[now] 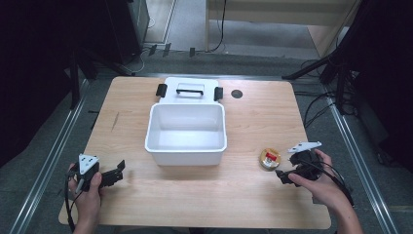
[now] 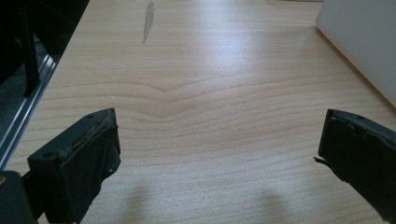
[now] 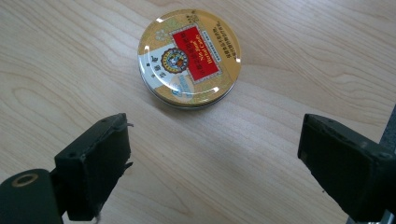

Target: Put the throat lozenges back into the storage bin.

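Right tongs [image 3: 212, 163], jaws spread wide, hover just short of a round, flat gold-and-red metal tin [image 3: 189, 57] on the wooden desk [image 3: 289, 65]. Likely light, stiff and slippery; grip across its rim. Left tongs [image 2: 217, 158] gape, empty.

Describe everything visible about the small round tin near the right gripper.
The round tin is a flat, shallow disc, seemingly metal, with a glossy gold lid bearing a red rectangular label, small print and a round emblem. It is closed and lies flat, lid up, on the wooden table, right of the white bin. Nothing touches it; the right gripper is open just short of it.
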The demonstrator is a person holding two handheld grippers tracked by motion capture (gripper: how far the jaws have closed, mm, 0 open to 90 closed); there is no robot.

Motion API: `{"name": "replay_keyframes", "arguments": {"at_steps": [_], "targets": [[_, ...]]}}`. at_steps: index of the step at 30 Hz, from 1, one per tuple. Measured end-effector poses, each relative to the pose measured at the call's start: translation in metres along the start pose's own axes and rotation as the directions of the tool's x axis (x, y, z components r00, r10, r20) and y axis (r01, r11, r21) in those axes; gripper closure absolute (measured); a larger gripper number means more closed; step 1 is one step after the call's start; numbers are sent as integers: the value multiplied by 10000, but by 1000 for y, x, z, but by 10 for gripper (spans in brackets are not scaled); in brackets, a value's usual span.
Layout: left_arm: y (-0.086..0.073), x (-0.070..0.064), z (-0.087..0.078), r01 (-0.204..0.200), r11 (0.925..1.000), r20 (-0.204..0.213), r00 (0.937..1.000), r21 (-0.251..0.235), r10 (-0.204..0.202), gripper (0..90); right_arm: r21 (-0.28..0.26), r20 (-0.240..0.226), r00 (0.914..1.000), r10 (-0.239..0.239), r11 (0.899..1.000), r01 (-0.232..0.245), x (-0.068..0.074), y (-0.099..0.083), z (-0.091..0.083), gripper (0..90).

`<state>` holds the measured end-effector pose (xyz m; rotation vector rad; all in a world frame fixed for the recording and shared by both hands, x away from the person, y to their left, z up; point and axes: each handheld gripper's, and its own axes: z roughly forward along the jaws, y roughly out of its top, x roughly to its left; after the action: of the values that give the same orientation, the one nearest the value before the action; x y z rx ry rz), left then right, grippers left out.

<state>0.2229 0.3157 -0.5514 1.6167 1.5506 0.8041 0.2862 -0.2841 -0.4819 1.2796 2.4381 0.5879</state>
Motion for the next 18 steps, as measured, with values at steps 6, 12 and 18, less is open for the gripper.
{"name": "replay_keyframes", "arguments": {"at_steps": [6,12,18], "targets": [[0,0,0,8,10000,37,10000,41,-9,0,844,-71,9998,-181,9963,186,0,10,3,93],[0,0,1,47,10000,92,9999,63,-47,0,1586,-295,9986,-448,9861,489,3,21,6,93],[1,1,1,83,9999,208,9997,139,-86,0,2166,-417,9958,-810,9723,881,6,31,10,122]]}}
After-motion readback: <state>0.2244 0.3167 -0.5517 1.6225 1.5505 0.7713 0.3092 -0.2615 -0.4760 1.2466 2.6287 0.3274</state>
